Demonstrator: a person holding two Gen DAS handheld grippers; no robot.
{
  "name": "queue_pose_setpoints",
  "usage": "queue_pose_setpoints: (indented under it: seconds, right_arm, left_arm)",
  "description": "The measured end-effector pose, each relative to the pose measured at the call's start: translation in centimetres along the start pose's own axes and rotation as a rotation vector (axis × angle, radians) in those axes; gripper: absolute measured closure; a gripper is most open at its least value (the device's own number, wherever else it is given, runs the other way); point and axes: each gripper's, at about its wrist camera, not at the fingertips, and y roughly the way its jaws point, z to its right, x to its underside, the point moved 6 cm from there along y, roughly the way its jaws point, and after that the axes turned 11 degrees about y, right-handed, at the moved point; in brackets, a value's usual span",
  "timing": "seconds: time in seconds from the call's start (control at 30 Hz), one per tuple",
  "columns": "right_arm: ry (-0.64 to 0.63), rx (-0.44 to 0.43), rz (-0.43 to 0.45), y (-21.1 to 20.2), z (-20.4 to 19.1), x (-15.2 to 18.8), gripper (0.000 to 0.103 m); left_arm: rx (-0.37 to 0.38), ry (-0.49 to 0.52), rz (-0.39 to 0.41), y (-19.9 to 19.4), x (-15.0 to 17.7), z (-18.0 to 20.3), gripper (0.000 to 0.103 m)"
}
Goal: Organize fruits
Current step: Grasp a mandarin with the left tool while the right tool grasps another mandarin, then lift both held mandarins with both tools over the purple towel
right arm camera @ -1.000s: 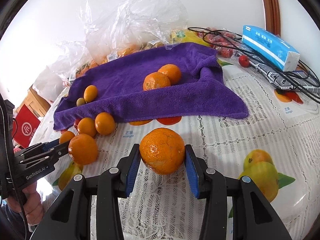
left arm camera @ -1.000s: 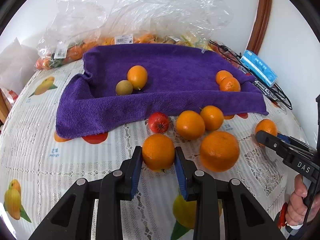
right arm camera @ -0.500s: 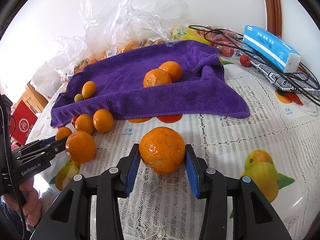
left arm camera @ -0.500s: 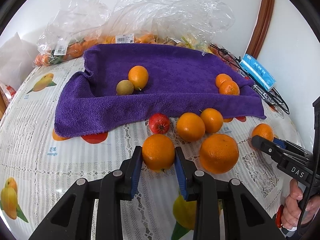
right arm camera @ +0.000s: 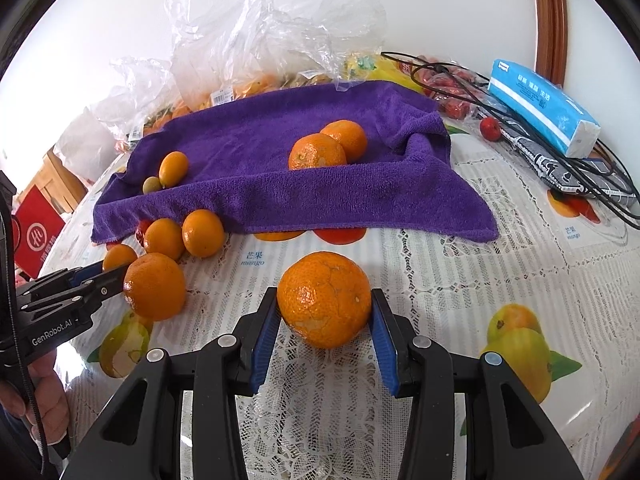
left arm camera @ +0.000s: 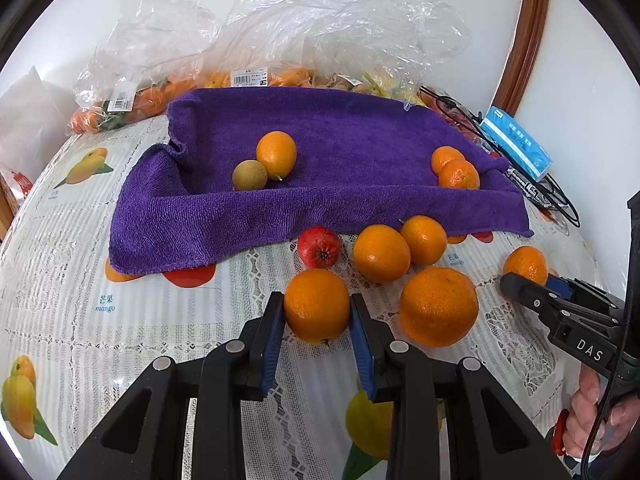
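Observation:
My left gripper (left arm camera: pixel 317 312) is shut on a smooth orange (left arm camera: pixel 316 306), held just above the tablecloth. My right gripper (right arm camera: pixel 324 304) is shut on a rough-skinned mandarin (right arm camera: pixel 324 299), which also shows at the right of the left wrist view (left arm camera: pixel 525 264). A purple towel (left arm camera: pixel 320 168) lies behind, holding an orange (left arm camera: pixel 277 155) with a small green-brown fruit (left arm camera: pixel 249 175) at the left and two mandarins (left arm camera: pixel 458 174) at the right. In front of the towel lie a small red fruit (left arm camera: pixel 319 246), two oranges (left arm camera: pixel 381 253) and a big orange (left arm camera: pixel 439 306).
Clear plastic bags of fruit (left arm camera: pixel 280 40) stand behind the towel against the wall. A blue tissue pack (right arm camera: pixel 544 108), black cables (right arm camera: pixel 520 120) and a small red fruit (right arm camera: pixel 491 128) lie at the back right. The table (left arm camera: pixel 80 280) has a lace cover printed with fruit.
Both grippers have lifted slightly and drawn back with their fruit; the scene sits a little lower and farther in both views. The grips are unchanged.

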Motion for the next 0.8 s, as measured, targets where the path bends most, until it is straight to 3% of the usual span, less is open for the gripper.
queue_pose_setpoints:
  seconds: [0.23, 0.47, 0.63, 0.8]
  right_arm:
    - [0.001, -0.007, 0.008, -0.2, 0.1, 0.0, 0.06]
    - [0.012, -0.079, 0.053, -1.3, 0.0, -0.2, 0.06]
    - [0.028, -0.071, 0.08, -1.8, 0.2, -0.4, 0.06]
    - [0.018, -0.016, 0.104, -2.5, 0.0, -0.8, 0.06]
  left_arm:
    - [0.038, -0.013, 0.026, -0.3, 0.0, -0.1, 0.073]
    - [0.054, -0.034, 0.083, -1.2, -0.4, -0.3, 0.073]
    - [0.07, -0.026, 0.124, -2.0, -0.8, 0.0, 0.073]
    - [0.078, -0.068, 0.112, -2.8, -0.9, -0.7, 0.073]
